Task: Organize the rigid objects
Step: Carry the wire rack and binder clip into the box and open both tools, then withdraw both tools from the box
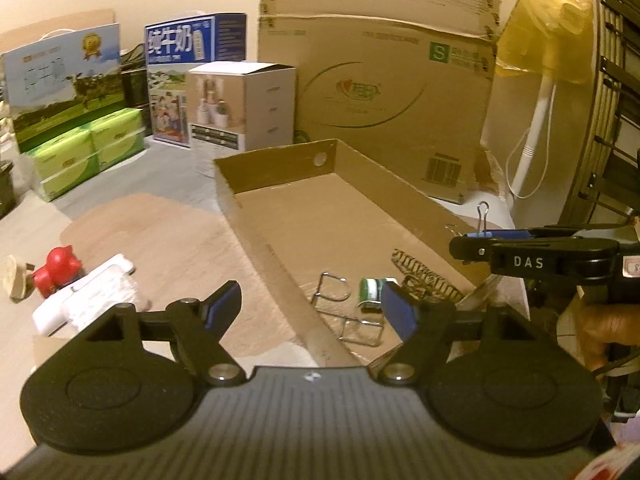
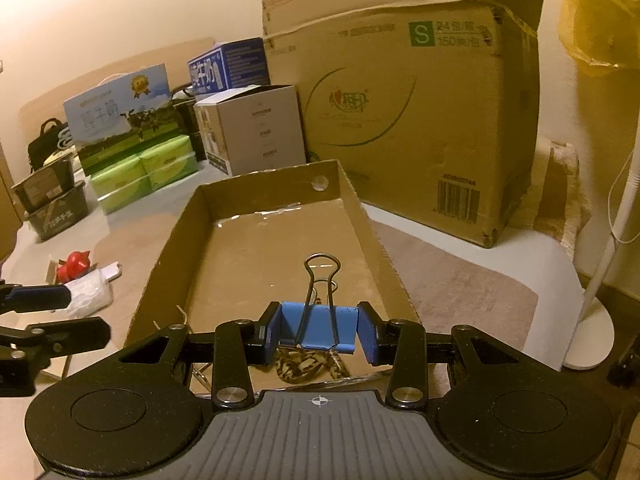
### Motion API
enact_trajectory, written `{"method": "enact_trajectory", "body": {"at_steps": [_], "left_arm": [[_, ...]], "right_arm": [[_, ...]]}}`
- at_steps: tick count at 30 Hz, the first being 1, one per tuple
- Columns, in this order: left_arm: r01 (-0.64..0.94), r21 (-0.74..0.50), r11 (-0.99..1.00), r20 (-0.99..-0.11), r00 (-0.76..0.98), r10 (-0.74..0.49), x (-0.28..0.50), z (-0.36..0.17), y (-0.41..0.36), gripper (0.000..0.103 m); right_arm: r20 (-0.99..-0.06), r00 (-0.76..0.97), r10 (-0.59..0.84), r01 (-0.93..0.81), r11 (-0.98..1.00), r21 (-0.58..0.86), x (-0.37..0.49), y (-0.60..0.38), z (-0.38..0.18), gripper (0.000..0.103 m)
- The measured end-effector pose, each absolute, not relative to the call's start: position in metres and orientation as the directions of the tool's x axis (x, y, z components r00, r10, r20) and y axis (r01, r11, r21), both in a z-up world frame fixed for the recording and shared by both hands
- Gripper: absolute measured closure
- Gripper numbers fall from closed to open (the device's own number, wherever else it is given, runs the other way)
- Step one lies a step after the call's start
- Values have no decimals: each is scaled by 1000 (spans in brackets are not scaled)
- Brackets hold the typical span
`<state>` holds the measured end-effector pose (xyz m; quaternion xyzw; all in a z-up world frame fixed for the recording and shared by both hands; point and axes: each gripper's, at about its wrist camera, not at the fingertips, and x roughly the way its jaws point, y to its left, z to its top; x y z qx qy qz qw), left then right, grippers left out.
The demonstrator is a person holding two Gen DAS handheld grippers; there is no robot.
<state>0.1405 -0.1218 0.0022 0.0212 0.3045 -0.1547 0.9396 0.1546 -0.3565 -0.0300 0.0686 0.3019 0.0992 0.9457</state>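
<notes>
The right gripper grips a blue binder clip between its two blue pads, which press against the clip's sides — the wire handles stand up and point away from the camera. It hovers over the near end of a shallow cardboard tray, just above a patterned hair clip lying on the tray floor. In the left wrist view the same gripper reaches in from the right with the binder clip at its tip, above the tray's right wall.

The left gripper is wide open and holds nothing; its blue-padded fingers straddle the tray's near left wall. Inside the tray, just beyond the fingers, lie wire clip handles, a small green-and-white roll and the patterned hair clip, all close together at the near end. The rest of the tray floor is bare cardboard.

Left of the tray, on the brown mat, sit a red toy and a white plastic-wrapped item, touching or nearly so. Behind the tray stands a large cardboard box, with a white carton, blue milk cartons and green tissue packs to its left. A white fan stand rises at the right — yellow plastic covers its top.
</notes>
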Motion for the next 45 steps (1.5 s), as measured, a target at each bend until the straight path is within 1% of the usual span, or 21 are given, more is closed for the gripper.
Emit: {"method": "enact_trajectory", "body": {"at_steps": [9,11,12,13,22,29,36,45], "left_arm": [[294,-55,954,-575,772,-271,139,3,-116,29],[292,-56,955,-575,773,-269,138,3,-114,29],[289,-56,956,-575,773,-267,137,3,-112,29],[285,-57,957,-574,775,-265,135,3,-109,29],[240,-55,969,-568,791,-228,116,9,-85,29],[200,-43,979,-562,805,-189,92,14,-62,29],[115,-17,993,-567,817,-105,62,12,-24,29],[-7,12,1000,-584,811,13,36,8,31,29]], "right_arm": [[-562,799,213,-154,976,152,161,-351,-34,62],[-567,799,200,-145,979,141,159,-350,-35,52],[-562,802,203,-145,979,146,157,-351,-35,38],[-557,805,205,-146,978,149,155,-351,-34,35],[-541,813,215,-162,976,144,123,-335,-26,35],[-518,817,254,-202,967,155,100,-311,-11,34],[-503,802,323,-270,946,178,83,-278,0,33],[-516,753,409,-367,911,187,76,-223,0,30]]}}
